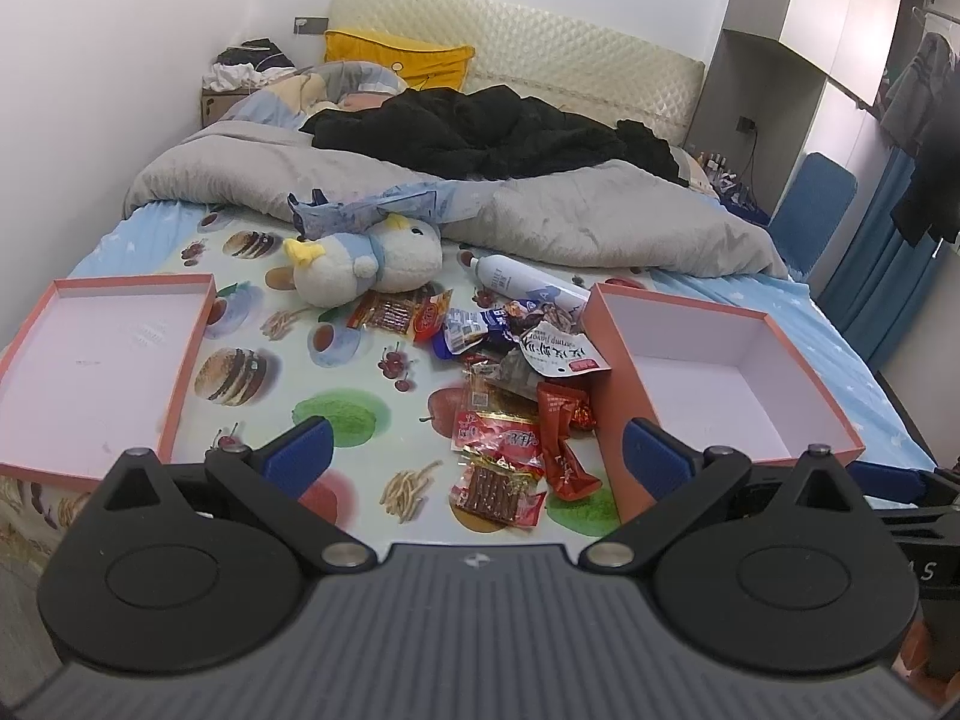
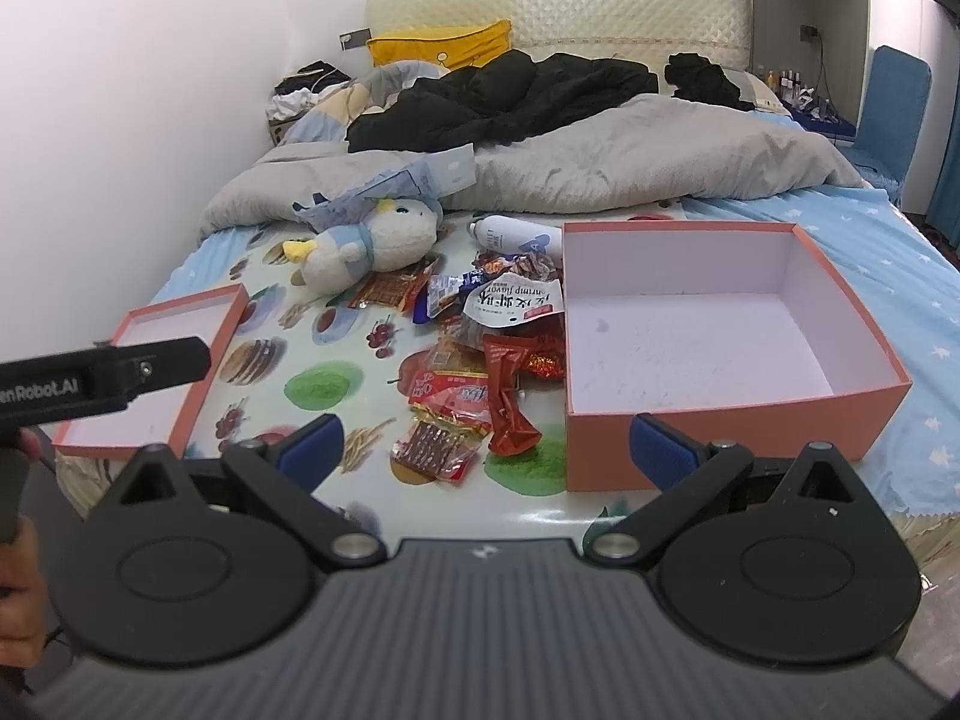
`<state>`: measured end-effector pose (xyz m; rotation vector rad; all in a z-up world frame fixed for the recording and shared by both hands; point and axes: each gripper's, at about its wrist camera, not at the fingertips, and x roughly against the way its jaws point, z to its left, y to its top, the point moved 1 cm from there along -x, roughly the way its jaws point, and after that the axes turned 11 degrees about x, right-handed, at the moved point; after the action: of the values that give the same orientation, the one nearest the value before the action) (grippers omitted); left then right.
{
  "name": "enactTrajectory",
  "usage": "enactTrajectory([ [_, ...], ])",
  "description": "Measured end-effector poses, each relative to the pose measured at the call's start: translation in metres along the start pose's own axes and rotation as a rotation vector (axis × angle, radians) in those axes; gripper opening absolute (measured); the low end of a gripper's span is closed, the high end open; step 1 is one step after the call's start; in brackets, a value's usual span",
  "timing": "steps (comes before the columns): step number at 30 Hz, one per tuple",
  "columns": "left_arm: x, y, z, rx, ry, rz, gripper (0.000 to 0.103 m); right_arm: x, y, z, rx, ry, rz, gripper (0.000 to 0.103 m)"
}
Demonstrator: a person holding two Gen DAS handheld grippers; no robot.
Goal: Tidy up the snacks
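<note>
A plush (image 1: 366,261), a white bottle (image 1: 528,282) and a grey duvet (image 1: 540,204) lay beyond the snacks (image 2: 480,354), which were heaped on the bed (image 2: 336,384) between lid (image 2: 156,372) and box (image 2: 720,324). Left tool (image 1: 477,450) and right tool (image 2: 486,444) both gaped wide, empty, touching nothing. Labels were mostly unreadable.

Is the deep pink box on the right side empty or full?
Empty. The deep pink box shows only its bare white floor; the snack packets lie beside it.

box (image 2: 720,438): salmon-pink outside, white inside | lid (image 1: 186,360): same | sheet (image 1: 336,372): pale blue, food-printed | duvet (image 1: 600,210): grey | pillow (image 1: 396,57): yellow
</note>
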<state>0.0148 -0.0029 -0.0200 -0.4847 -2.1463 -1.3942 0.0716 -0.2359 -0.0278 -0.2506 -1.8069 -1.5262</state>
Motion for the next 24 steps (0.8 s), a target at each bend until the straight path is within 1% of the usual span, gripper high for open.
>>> enactTrajectory([
  [24,-0.0076,0.0004,-0.0045,-0.014,-0.005,0.024,0.103,-0.0022,0.0,-0.0001,-0.007,0.005,0.009,0.103],
])
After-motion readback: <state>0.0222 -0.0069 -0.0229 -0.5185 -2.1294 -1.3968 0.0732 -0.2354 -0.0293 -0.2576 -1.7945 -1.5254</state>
